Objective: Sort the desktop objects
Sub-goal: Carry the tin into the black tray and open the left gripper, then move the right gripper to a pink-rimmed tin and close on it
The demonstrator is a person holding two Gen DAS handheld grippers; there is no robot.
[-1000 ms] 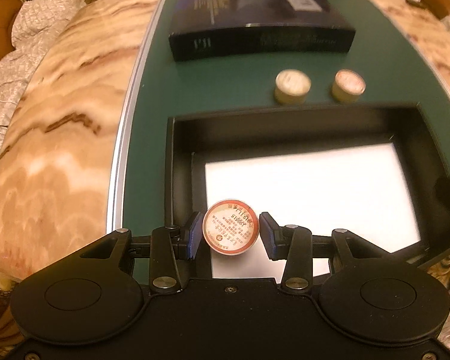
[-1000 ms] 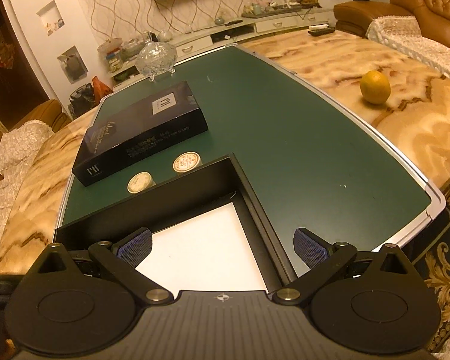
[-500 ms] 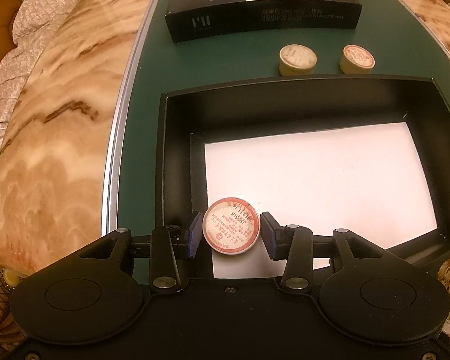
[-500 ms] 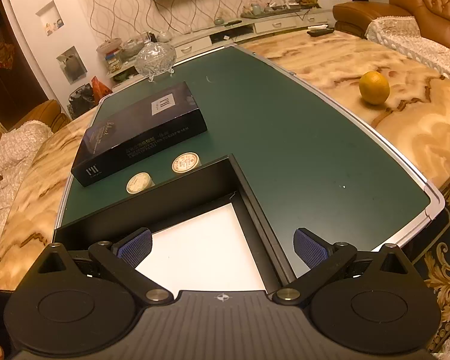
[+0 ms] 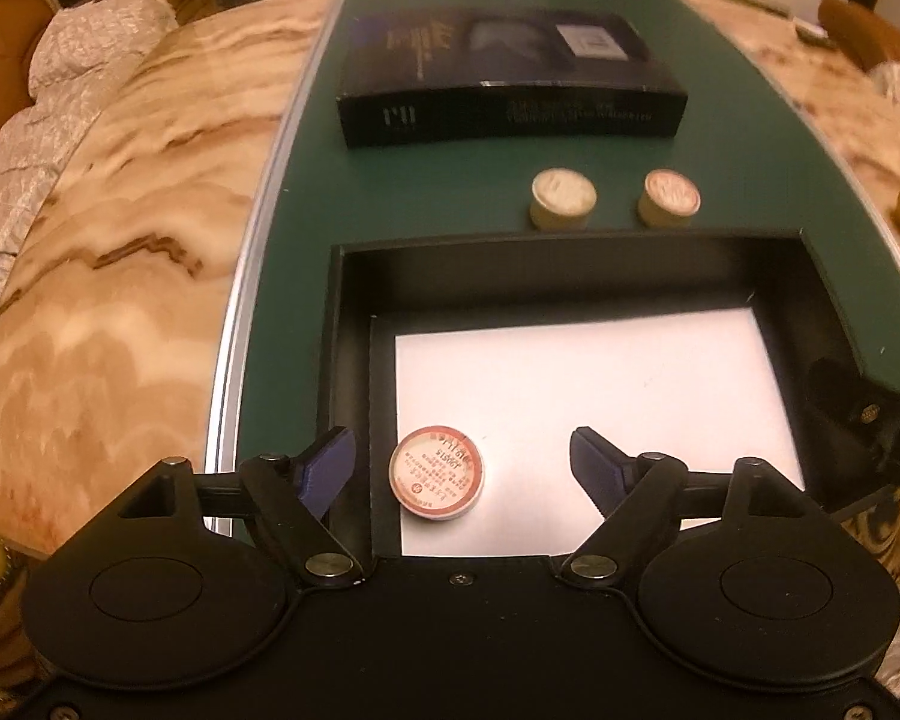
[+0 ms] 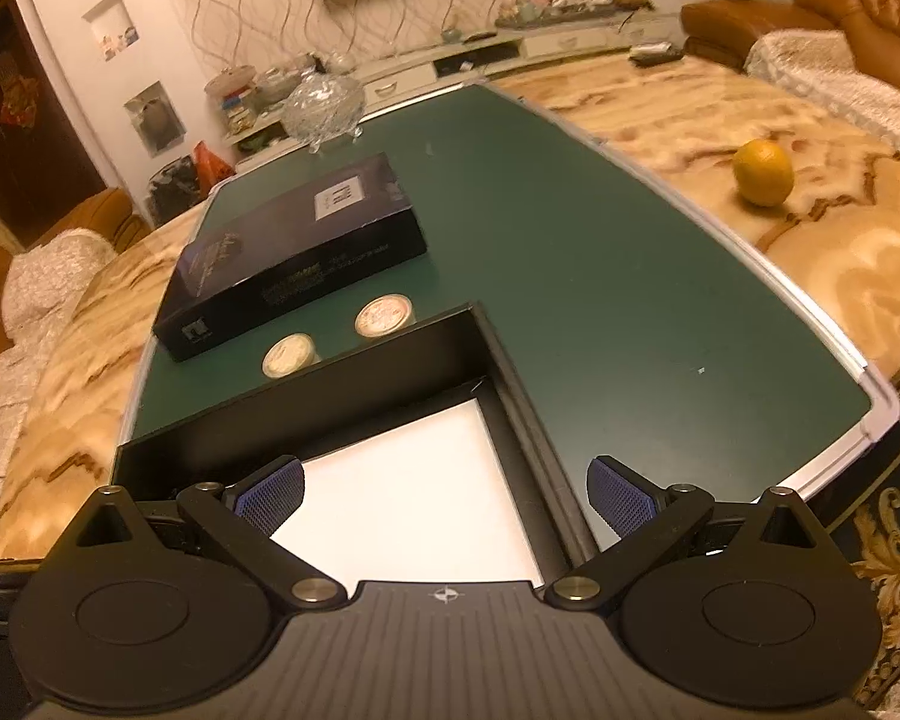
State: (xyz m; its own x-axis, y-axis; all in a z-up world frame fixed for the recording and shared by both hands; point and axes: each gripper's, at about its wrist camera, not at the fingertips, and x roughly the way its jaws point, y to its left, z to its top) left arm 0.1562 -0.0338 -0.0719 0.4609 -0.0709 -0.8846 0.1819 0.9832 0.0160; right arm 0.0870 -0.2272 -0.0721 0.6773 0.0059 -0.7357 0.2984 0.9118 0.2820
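The left gripper (image 5: 459, 468) is hanging over the near left corner of the black tray (image 5: 354, 324), with its two blue fingers (image 5: 324, 471) spread wide and holding nothing. A small round tin with a red-ringed lid (image 5: 437, 472) is sitting between them on the white sheet (image 5: 600, 396) in the tray's bottom, closer to the left finger and touching neither one.

Past the far wall of the tray, two more little round tins are sitting side by side on the green mat (image 5: 450, 192): a pale one (image 5: 563, 198) on the left and a reddish-topped one (image 5: 669, 196) on the right. Farther back, a long dark box (image 5: 510, 93) is lying flat across the mat. The picture is a bit blurry, so the writing on the lids cannot be read.

The right gripper (image 6: 447, 495) is waiting over the near right part of the tray (image 6: 510, 360), its fingers (image 6: 270, 495) wide apart and holding nothing. An orange fruit (image 6: 762, 171) is resting on the marble table (image 6: 750, 120), far to the right, off the mat. A glass bowl (image 6: 324, 108) is standing at the mat's far end.
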